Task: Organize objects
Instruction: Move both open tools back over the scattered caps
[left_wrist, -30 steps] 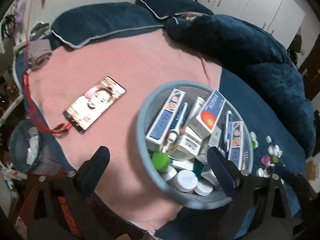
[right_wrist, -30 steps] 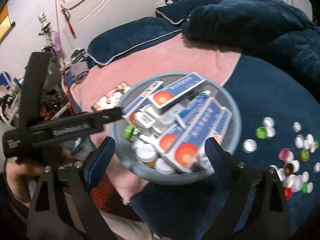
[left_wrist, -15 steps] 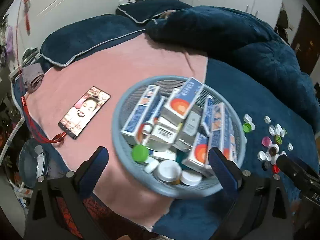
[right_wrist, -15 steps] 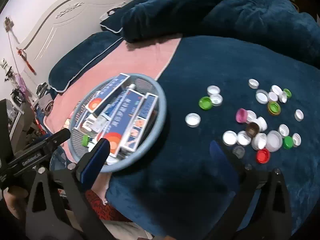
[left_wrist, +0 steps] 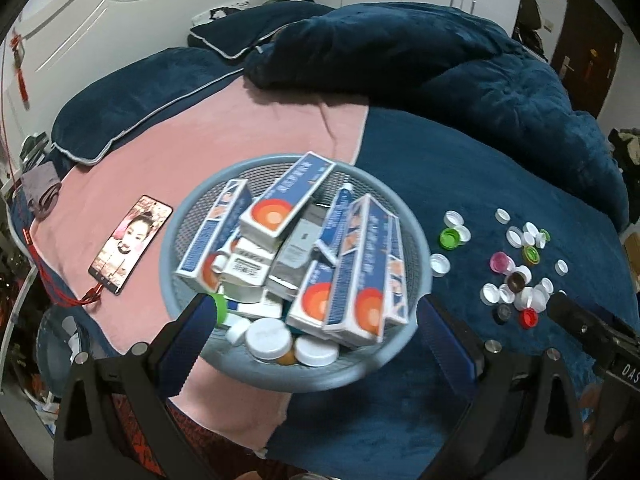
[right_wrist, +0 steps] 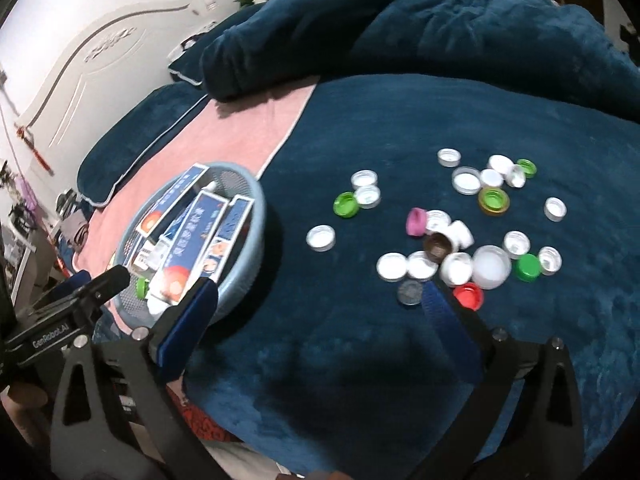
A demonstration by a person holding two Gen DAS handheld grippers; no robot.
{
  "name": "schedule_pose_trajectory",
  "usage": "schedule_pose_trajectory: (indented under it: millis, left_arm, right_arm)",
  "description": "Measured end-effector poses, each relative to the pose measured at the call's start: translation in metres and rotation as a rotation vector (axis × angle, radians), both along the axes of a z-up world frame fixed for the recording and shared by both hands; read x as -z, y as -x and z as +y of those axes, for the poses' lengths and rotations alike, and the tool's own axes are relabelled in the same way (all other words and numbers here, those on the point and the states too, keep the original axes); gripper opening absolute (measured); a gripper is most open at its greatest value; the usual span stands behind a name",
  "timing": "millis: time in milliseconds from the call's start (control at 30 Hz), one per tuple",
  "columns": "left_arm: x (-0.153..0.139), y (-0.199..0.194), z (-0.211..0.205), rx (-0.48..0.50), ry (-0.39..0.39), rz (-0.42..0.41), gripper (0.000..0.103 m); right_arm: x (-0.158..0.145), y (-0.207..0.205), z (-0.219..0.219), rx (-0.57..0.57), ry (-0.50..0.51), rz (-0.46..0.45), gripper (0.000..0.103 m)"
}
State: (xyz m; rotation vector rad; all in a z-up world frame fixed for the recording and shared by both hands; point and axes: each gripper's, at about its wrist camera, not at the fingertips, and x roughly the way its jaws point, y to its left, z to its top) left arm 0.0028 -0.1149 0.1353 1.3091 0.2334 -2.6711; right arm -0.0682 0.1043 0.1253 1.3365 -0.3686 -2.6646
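A round blue mesh basket [left_wrist: 420,248] stands on the bed, piled with blue-and-white boxes [left_wrist: 280,208], tubes and small jars. My left gripper [left_wrist: 316,312] hangs open above the basket's near side, one finger over each side of the rim, gripping nothing. To the basket's right, several loose bottle caps [left_wrist: 516,280] in white, green, pink, red and brown lie on the dark blue blanket. In the right wrist view my right gripper [right_wrist: 320,296] is wide open and empty above bare blanket, between the basket [right_wrist: 256,216] and the caps [right_wrist: 438,245]. Its right finger reaches the nearest caps.
A phone [left_wrist: 130,250] with a lit screen and red cord lies on the pink towel [left_wrist: 200,140] left of the basket. A bunched dark blue quilt [left_wrist: 440,60] and pillows fill the back. The bed's edge drops off at the left and front.
Both grippers have swung to the right. The right gripper left the basket and now hovers over the blanket by the caps. The basket now sits centred between the left fingers.
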Motion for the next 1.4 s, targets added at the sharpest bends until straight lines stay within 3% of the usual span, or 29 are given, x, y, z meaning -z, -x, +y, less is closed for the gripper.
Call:
schedule_pose_trajectory:
  millis: [500, 1000, 1100, 1333, 1400]
  left_arm:
    - [0.003, 0.015, 0.087, 0.177, 0.001, -0.007, 0.101]
    - [0.058, 0.036, 0.175, 0.316, -0.012, -0.137, 0.101]
    - [0.069, 0.043, 0.181, 0.311, -0.033, -0.165, 0.101]
    - [0.077, 0.058, 0.177, 0.253, -0.078, -0.173, 0.101]
    - [0.081, 0.062, 0.176, 0.239, -0.078, -0.174, 0.101]
  right_arm:
    - [0.008, -0.015, 0.079, 0.190, -0.024, 0.000, 0.103]
    - [0.048, -0.033, 0.183, 0.425, -0.002, -0.132, 0.103]
    - [0.058, -0.030, 0.190, 0.423, -0.034, -0.170, 0.103]
    - [0.074, -0.003, 0.200, 0.269, -0.216, -0.219, 0.102]
    - [0.081, 0.004, 0.204, 0.242, -0.229, -0.228, 0.097]
